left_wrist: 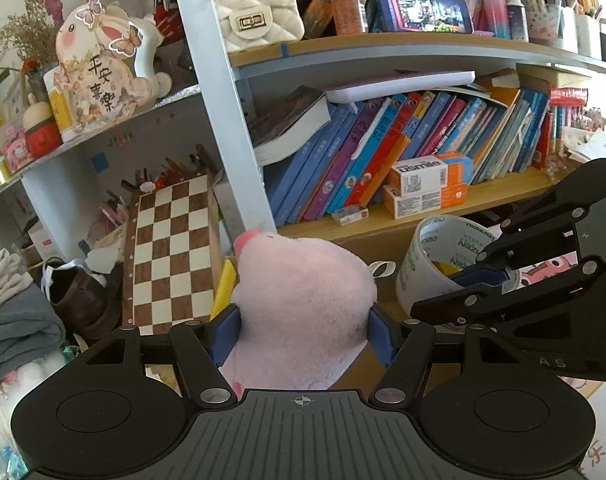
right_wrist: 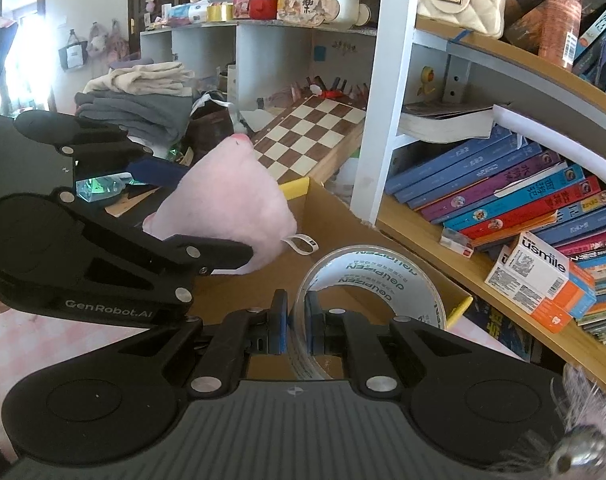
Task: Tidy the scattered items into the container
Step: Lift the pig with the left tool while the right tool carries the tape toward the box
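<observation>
Left gripper [left_wrist: 303,334] clenching a pink plush [left_wrist: 303,292], right gripper [right_wrist: 294,326] pinching a tape roll [right_wrist: 373,276] at two o'clock; either could snag the cardboard box [right_wrist: 383,240] rim.

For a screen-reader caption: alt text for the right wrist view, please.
The right tool pinches a clear roll of printed packing tape over an open cardboard box; beside it, the left tool holds a pink plush toy.

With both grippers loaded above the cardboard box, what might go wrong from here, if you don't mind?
1. The right gripper pinches only the thin wall of the clear packing-tape roll; it could swing or slip.
2. The soft pink plush toy in the left gripper hangs beside the roll; releasing together over the brown cardboard box risks a collision.
</observation>
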Tool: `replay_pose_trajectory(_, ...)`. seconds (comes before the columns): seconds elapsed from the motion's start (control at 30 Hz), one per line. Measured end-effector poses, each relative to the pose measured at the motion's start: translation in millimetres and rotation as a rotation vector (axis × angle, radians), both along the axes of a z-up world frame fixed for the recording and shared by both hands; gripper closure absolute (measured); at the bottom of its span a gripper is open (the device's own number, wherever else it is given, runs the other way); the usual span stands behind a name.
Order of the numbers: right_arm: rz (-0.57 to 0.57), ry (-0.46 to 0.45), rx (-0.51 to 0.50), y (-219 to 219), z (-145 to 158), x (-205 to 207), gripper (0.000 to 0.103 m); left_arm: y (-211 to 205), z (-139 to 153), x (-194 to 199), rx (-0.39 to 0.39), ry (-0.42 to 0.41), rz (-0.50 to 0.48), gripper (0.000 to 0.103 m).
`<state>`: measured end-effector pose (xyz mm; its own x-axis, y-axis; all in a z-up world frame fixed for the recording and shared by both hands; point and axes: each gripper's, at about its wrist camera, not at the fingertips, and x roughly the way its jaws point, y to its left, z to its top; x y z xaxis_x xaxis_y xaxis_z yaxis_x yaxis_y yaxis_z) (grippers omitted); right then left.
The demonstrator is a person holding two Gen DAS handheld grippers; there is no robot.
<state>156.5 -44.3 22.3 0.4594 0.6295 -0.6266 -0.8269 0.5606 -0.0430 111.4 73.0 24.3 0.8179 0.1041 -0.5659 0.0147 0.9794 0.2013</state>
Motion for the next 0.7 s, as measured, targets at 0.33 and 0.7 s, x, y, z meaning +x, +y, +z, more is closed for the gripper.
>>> replay_pose_trajectory(0.33,0.009,0.021,-0.009,6,-13,11,0.095,11,-11,14,-0.005,0.038,0.018,0.037)
replay_pose_trajectory(0.7,0.052,-0.006,-0.013,19,-18,18,0.094,17,-15,25,0.002,0.049,0.031,0.037)
